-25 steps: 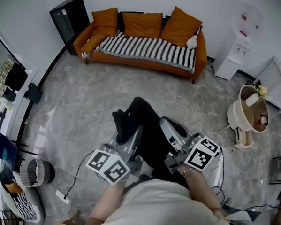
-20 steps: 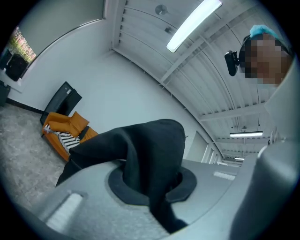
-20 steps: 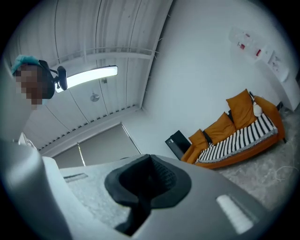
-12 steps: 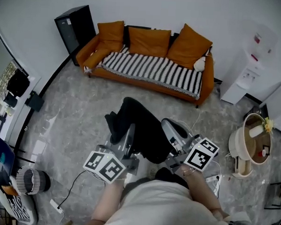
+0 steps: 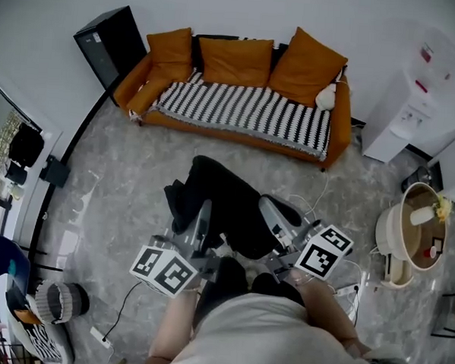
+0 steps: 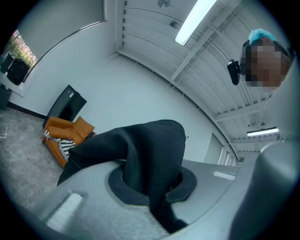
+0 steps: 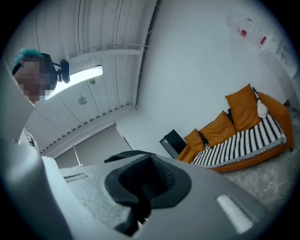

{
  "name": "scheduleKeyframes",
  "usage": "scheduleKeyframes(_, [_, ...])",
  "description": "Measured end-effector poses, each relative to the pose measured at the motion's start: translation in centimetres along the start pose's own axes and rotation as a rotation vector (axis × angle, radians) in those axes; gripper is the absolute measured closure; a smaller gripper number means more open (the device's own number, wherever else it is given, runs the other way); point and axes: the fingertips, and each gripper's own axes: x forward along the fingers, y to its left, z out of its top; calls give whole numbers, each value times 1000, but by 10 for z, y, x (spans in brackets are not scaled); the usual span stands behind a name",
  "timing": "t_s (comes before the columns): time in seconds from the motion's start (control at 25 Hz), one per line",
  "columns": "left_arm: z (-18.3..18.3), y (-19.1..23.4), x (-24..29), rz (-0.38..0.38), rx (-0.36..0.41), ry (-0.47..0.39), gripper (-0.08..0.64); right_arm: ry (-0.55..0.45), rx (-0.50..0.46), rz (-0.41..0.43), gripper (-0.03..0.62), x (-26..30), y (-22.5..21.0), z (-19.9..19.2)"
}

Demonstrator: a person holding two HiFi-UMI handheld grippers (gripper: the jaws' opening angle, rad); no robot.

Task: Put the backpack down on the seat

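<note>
A black backpack hangs between my two grippers above the grey floor. My left gripper is shut on its left side, and black fabric bulges out from between the jaws in the left gripper view. On its right side my right gripper is shut, with a black strap pinched between the pads. The orange sofa with its striped seat stands ahead against the wall, some way beyond the backpack. That sofa also shows at the left gripper view's left and the right gripper view's right.
A black cabinet stands left of the sofa and a white water dispenser to its right. A round beige bin sits at the right, with cables on the floor near it. A small basket is at lower left.
Both grippers have carried the backpack forward across the floor. The sofa now looks larger and nearer, and the bin has slid to the right edge.
</note>
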Motion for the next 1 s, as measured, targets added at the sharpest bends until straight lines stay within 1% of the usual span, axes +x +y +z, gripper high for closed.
scheduleKeyframes(0.16, [-12, 24, 37, 10, -33, 50, 538, -10, 31, -24, 589, 22, -35, 15])
scheduleKeyframes(0.24, [-16, 36, 58, 2, -46, 65, 537, -15, 36, -31, 589, 37, -52, 22])
scheduleKeyframes(0.36, [-11, 59, 93, -11, -52, 84, 537, -17, 42, -29, 589, 72, -73, 33])
scheduleKeyframes(0.48, [2, 86, 131, -21, -53, 100, 537, -26, 46, -38, 589, 115, -96, 46])
scheduleKeyframes(0.56, [13, 105, 161, -40, -49, 103, 537, -34, 48, -43, 589, 146, -110, 57])
scheduleKeyframes(0.76, [45, 138, 227, -109, -12, 115, 537, -51, -2, -67, 589, 207, -140, 90])
scheduleKeyframes(0.88, [63, 162, 260, -126, -31, 118, 537, -72, -12, -87, 589, 240, -161, 109])
scheduleKeyframes(1.0, [75, 187, 284, -126, -55, 115, 538, -73, -28, -78, 589, 270, -172, 119])
